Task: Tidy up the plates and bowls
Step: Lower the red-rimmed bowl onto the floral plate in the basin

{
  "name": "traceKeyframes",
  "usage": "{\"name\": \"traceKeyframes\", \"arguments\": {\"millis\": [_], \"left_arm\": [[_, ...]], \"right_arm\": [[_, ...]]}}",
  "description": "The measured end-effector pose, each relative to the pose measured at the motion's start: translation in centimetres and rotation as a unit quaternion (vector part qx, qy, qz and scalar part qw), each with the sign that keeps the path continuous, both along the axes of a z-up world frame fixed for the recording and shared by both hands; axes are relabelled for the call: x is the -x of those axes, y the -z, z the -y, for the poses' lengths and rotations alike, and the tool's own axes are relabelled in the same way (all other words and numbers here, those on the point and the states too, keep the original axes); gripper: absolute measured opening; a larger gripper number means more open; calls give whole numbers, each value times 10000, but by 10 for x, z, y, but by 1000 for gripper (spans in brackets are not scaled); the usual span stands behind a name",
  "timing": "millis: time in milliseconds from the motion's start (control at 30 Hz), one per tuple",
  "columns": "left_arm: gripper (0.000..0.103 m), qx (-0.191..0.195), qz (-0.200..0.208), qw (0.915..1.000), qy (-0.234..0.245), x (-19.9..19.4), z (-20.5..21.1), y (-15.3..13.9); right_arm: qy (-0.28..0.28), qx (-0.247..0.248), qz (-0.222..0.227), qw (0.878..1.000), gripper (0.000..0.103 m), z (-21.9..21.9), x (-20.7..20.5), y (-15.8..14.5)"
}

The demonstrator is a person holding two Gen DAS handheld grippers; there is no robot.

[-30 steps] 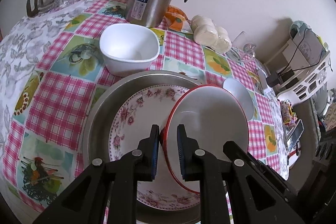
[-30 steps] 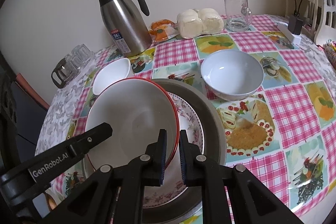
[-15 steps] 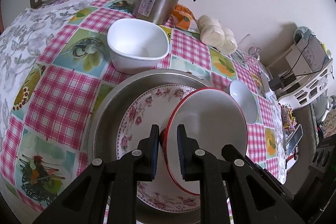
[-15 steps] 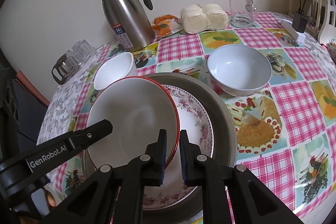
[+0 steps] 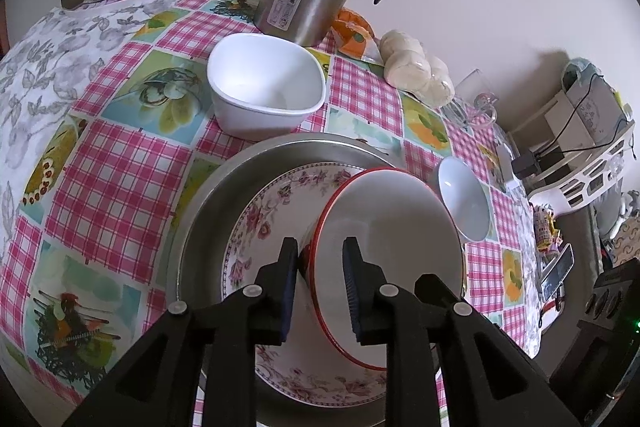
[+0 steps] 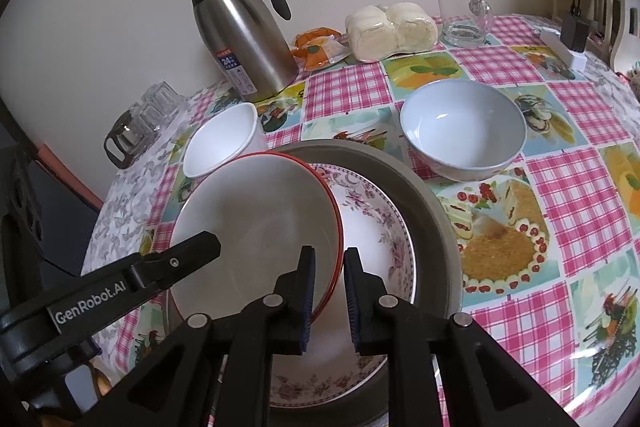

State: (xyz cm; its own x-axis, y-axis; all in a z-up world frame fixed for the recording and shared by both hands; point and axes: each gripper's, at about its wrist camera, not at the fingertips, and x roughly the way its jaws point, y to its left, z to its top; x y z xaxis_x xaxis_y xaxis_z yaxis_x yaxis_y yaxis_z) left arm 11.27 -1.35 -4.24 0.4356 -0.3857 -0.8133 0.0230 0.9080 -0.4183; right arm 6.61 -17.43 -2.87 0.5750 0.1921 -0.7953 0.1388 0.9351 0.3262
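**A:** How far along is the organizing judged to be?

**B:** About midway. A floral plate (image 5: 272, 211) is already laid in the metal basin (image 5: 208, 211), and the red-rimmed bowl (image 6: 256, 219) is being set on top of that plate, a little off-centre toward the left gripper's side.

**A:** Is the bowl gripped?

**B:** By the right gripper (image 6: 329, 279), it seems: its fingers are drawn close on either side of the near rim, and a pinch on the bowl wall is presumed. The left gripper (image 5: 320, 267) is another matter. Its fingers are spread, the rim is straddled, and a clear gap is seen beside the inner finger, so no hold is being kept there.

**A:** What is left to be done?

**B:** Two bowls are not yet stacked. The square white bowl (image 5: 264, 87) is found on the desk (image 5: 112, 155) just beyond the basin, in front of the thermos. The pale blue bowl (image 6: 464, 131) is seen just beside the basin's far right edge. It is judged that both are meant to be nested into the stack once the red-rimmed bowl is released.
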Motion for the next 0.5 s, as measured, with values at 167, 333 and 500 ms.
{"name": "traceKeyframes", "arguments": {"millis": [167, 333, 500], "left_arm": [[22, 41, -37, 10000, -29, -1, -2, 1], [27, 29, -77, 10000, -45, -2, -1, 1], [29, 34, -95, 9999, -53, -1, 0, 1]], "right_arm": [[20, -116, 15, 9999, 20, 1, -1, 1], [-1, -80, 44, 10000, 21, -1, -2, 1], [-59, -150, 83, 9998, 30, -2, -3, 0]]}}
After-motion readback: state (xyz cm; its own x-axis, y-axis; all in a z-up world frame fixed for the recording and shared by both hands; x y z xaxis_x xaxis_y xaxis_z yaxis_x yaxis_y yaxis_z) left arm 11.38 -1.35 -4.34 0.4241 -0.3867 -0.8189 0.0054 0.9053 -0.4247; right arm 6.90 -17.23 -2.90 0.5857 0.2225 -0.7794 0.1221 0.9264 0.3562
